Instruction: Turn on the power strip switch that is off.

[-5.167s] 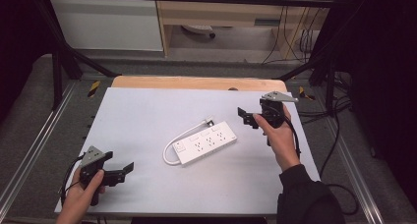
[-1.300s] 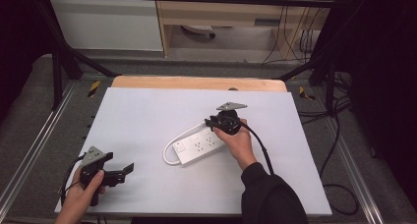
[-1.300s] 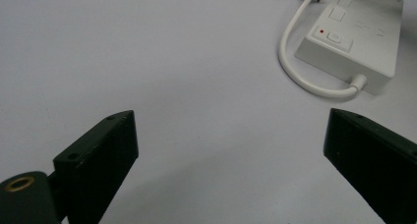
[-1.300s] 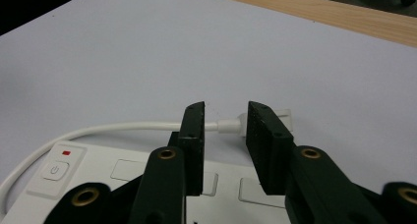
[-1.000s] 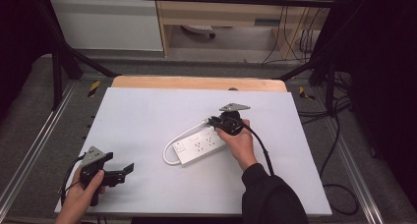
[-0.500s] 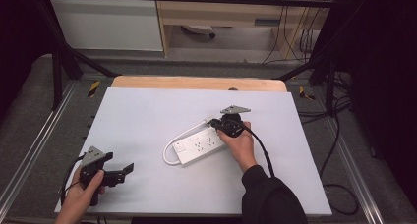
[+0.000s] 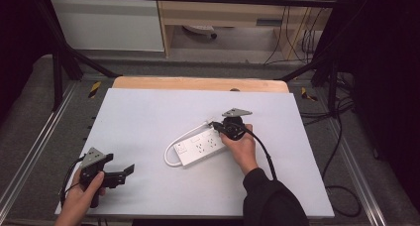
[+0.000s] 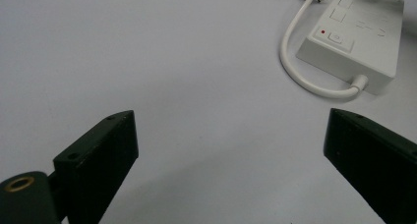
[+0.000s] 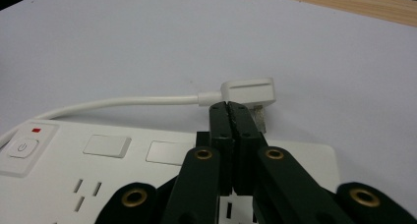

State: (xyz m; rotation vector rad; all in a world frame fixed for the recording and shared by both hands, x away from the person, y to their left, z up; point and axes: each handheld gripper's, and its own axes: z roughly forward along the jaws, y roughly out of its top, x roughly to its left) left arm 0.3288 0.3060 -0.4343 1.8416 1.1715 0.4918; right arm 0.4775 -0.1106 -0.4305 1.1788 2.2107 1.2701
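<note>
Right claw (image 9: 230, 111) has just closed, its jaws meeting empty beside the flat white plug (image 9: 248, 92) at the white plastic power strip's (image 7: 200, 146) one o'clock end; regrasping needs reopening. Left claw (image 8: 231, 150) rests open.

A flat table (image 7: 148, 112) with a pale white-grey top, wide and smooth. Along the far edge, a strip of light brown wood (image 7: 198, 84). Under and around the top, a grey metal frame (image 7: 34, 151). On the top, near the middle and a bit to the right, a white power strip (image 7: 198, 147), lying flat and slanted. Small sockets on its face, and a round button with a tiny red mark at one end. From that end, a white cord (image 7: 173, 145), curling round in a loop on the table and along the strip's far side. At the cord's end, a white plug (image 9: 248, 92), flat on the table just beside the strip.
</note>
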